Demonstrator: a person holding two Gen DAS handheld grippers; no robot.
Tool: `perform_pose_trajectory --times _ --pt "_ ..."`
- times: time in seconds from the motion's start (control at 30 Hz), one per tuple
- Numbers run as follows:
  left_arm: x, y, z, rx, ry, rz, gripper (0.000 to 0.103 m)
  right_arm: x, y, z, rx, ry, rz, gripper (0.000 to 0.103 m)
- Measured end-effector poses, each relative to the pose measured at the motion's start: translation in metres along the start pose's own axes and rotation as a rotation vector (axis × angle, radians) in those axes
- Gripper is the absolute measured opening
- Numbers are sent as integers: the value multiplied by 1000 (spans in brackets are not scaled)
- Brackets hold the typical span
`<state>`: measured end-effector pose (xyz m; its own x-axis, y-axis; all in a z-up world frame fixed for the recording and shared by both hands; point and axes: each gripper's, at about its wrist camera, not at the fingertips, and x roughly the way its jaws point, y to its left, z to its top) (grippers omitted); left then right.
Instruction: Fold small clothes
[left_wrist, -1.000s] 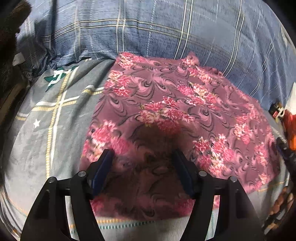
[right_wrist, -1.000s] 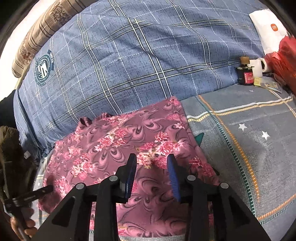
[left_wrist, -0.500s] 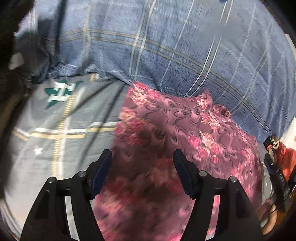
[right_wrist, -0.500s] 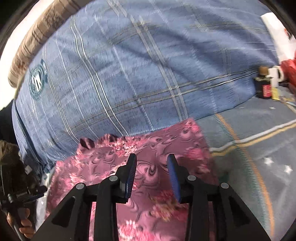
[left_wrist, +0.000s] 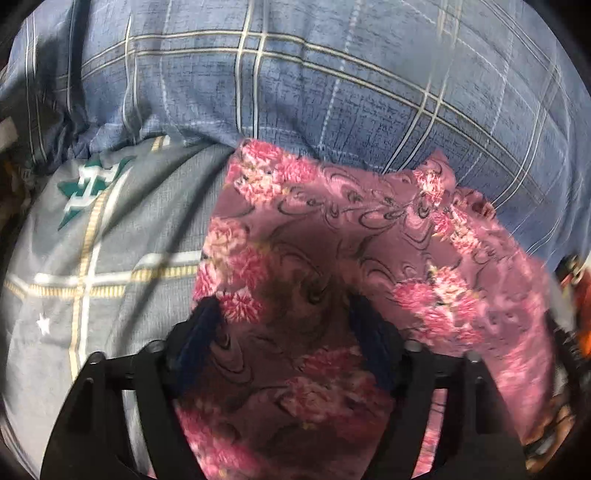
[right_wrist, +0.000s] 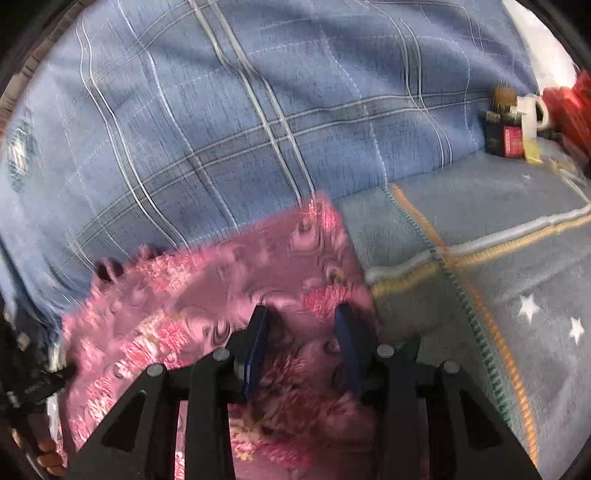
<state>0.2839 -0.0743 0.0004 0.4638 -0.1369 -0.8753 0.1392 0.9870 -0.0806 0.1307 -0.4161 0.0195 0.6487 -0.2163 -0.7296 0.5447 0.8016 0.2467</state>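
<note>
A pink floral garment (left_wrist: 351, 229) lies flat on the grey bedsheet (left_wrist: 92, 258), its far edge against a blue plaid quilt (left_wrist: 295, 92). My left gripper (left_wrist: 284, 306) hovers over the garment's left part with its jaws opening wide; the cloth lies under the fingers and nothing is pinched. In the right wrist view the same garment (right_wrist: 221, 280) fills the lower left. My right gripper (right_wrist: 301, 314) hangs over its right part near the side edge, its jaws apart and opening slightly, with cloth below them but not gripped.
The plaid quilt (right_wrist: 258, 110) rises as a soft wall behind the garment. A dark bottle (right_wrist: 504, 129) and a red bag (right_wrist: 569, 103) stand at the far right. The starred grey bedsheet (right_wrist: 517, 295) stretches out to the right. A hand (right_wrist: 48, 454) shows at the lower left.
Both grippers have moved forward over the garment towards its far edge and the quilt. The left fingers stand wider apart than before.
</note>
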Motion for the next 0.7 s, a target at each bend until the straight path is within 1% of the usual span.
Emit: perform_pose_trajectory --times 0.03,0.07,0.1,0.13,0.17,0.2,0.23,0.27,0.3,0.33,0.37,0.4,0.43,0.47,0.53,0.57,0.7 --pt "-1 -2 -1 15 3 8 83 -2 0 0 -5 20 -27 39" --pt "-3 0 0 3 12 -7 82 -5 1 -1 -1 26 -26 39" --pt "-5 4 -1 -14 24 -28 82 -11 4 -3 -6 15 -20 41" --pt "-9 9 -1 -30 42 -58 82 -18 8 -5 -22 7 -19 41" --pt "-12 13 -3 -32 54 -72 82 -23 16 -11 -51 6 -10 42" --pt "-15 17 -6 -25 67 -77 82 -25 21 -13 -69 15 -2 45" --pt "-19 22 -11 -12 81 -68 82 -29 31 -21 -100 20 -14 46" --pt "-23 27 -17 -6 90 -68 82 -33 36 -26 -123 7 -37 47" --pt "-27 34 -25 -6 105 -88 82 -37 44 -33 -149 -8 -49 47" --pt "-30 41 -31 -11 117 -109 82 -43 51 -39 -163 -20 -42 47" --pt "-34 49 -39 -16 133 -136 82 -51 57 -45 -167 -36 -15 47" --pt "-37 57 -46 -19 153 -154 82 -58 64 -53 -171 -44 33 47" --pt "-39 66 -53 -18 164 -156 82 -62 76 -59 -190 -41 76 47" --pt "-43 73 -60 -9 160 -147 82 -67 90 -68 -228 -34 111 47" --pt "-49 86 -71 24 157 -79 82 -73 123 -90 -333 -1 173 46" --pt "-51 92 -75 30 156 -57 82 -74 140 -102 -393 23 201 46" --pt "-66 121 -85 -18 162 -98 82 -79 202 -149 -580 73 263 48"
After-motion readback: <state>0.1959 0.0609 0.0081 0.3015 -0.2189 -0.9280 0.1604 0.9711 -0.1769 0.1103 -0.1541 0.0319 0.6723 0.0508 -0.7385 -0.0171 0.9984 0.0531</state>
